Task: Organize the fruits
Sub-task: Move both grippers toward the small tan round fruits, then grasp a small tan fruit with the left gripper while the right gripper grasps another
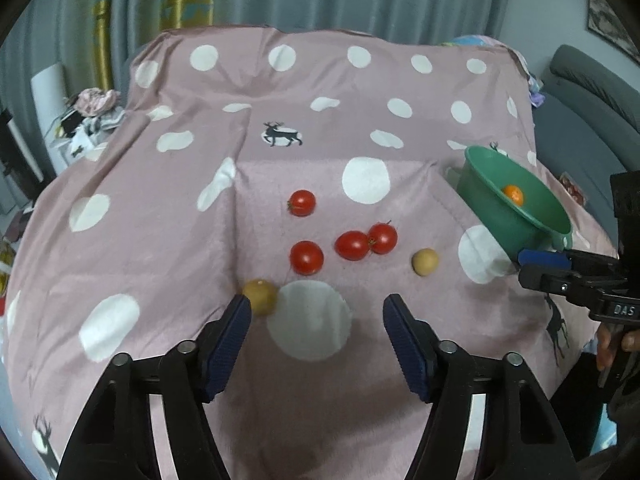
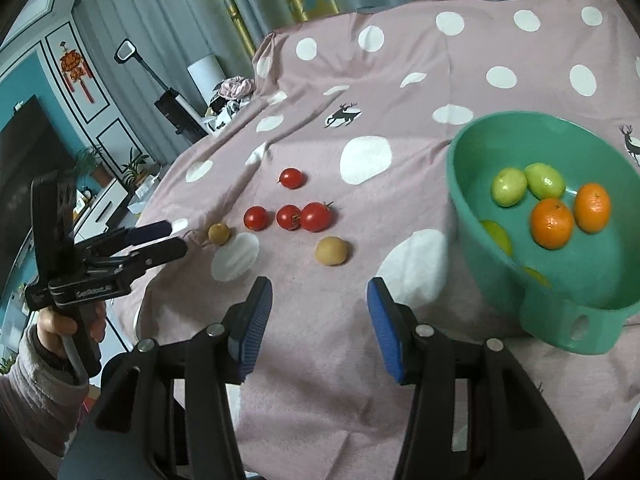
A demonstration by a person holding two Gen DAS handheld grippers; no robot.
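Several red tomatoes [image 1: 307, 257] [image 2: 316, 217] lie on the pink dotted cloth, with two small brown fruits among them. One brown fruit [image 1: 260, 297] [image 2: 218, 233] sits just off the left fingertip of my left gripper [image 1: 316, 312], which is open and empty. The other brown fruit [image 1: 425, 262] [image 2: 331, 251] lies just ahead of my right gripper [image 2: 319, 292], also open and empty. The green bowl [image 1: 488, 204] [image 2: 560, 316] at the right holds two oranges [image 2: 551, 223] and several green fruits [image 2: 509, 186]. Each gripper shows in the other's view: right gripper [image 1: 536, 264], left gripper [image 2: 172, 236].
The pink cloth [image 1: 160, 240] covers a raised surface with folds and falls off at the front and left. A grey sofa [image 1: 592, 92] stands at the right. Furniture, a vacuum [image 2: 172, 96] and a pile of clothes [image 2: 236, 88] stand beyond the left edge.
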